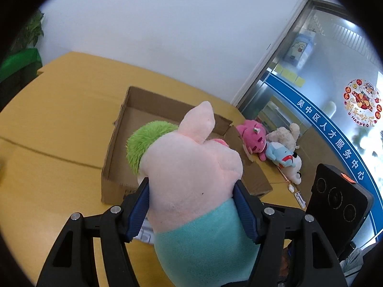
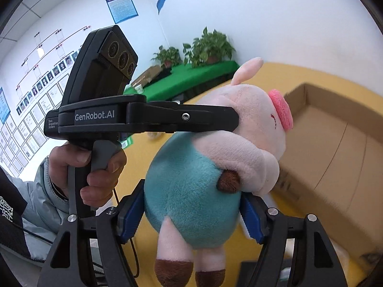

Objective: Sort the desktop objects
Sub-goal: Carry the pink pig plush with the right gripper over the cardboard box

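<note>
A plush pig [image 1: 191, 179] with a pink head, green hair tuft and teal body is held in the air by both grippers. My left gripper [image 1: 191, 205] is shut on its head and neck. My right gripper [image 2: 191, 217] is shut on its teal belly [image 2: 189, 191]; its legs hang down. The left gripper's body [image 2: 143, 117] shows in the right wrist view, clamped on the pig's head. An open shallow cardboard box [image 1: 148, 131] lies on the yellow table just beyond the pig; it also shows in the right wrist view [image 2: 335, 148].
Several plush toys lie right of the box: a pink one [image 1: 253, 136], a beige one [image 1: 284, 136], a blue one [image 1: 280, 155]. The yellow table [image 1: 59, 119] runs to a white wall. A green-covered bench with potted plants [image 2: 208, 47] stands behind. The right gripper's housing [image 1: 335, 201] is at right.
</note>
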`<state>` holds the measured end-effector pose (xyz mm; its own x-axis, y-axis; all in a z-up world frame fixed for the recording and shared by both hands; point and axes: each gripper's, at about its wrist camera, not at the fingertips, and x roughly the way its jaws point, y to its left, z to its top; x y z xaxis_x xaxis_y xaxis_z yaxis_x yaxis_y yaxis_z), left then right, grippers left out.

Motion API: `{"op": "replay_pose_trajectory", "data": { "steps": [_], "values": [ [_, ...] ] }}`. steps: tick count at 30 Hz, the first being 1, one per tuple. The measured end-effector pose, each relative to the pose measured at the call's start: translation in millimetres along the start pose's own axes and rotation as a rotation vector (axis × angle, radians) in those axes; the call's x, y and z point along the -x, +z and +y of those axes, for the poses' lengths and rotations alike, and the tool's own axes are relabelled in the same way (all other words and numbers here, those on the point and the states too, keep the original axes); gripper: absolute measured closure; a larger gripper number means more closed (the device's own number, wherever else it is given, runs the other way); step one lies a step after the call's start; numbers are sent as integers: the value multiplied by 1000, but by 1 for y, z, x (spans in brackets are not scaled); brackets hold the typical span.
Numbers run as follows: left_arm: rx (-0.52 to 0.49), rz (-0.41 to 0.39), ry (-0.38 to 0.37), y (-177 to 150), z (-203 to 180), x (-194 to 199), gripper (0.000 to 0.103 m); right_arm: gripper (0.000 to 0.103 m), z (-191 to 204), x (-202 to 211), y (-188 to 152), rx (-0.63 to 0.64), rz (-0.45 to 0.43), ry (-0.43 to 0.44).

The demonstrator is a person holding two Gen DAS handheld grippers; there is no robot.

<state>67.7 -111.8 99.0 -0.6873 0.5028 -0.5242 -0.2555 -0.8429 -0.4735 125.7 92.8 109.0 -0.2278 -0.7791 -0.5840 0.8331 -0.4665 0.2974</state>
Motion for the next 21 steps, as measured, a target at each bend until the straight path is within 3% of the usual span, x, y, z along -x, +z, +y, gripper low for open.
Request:
{"op": "replay_pose_trajectory", "data": {
  "steps": [7,21],
  "values": [
    [-90,-97,6,61,-17,-1,37,33,-17,27,58,66,-69,-34],
    [-207,-168,-76,167,-37,-40,37,34,-70,68,147,113,-184,-173]
  ]
}}
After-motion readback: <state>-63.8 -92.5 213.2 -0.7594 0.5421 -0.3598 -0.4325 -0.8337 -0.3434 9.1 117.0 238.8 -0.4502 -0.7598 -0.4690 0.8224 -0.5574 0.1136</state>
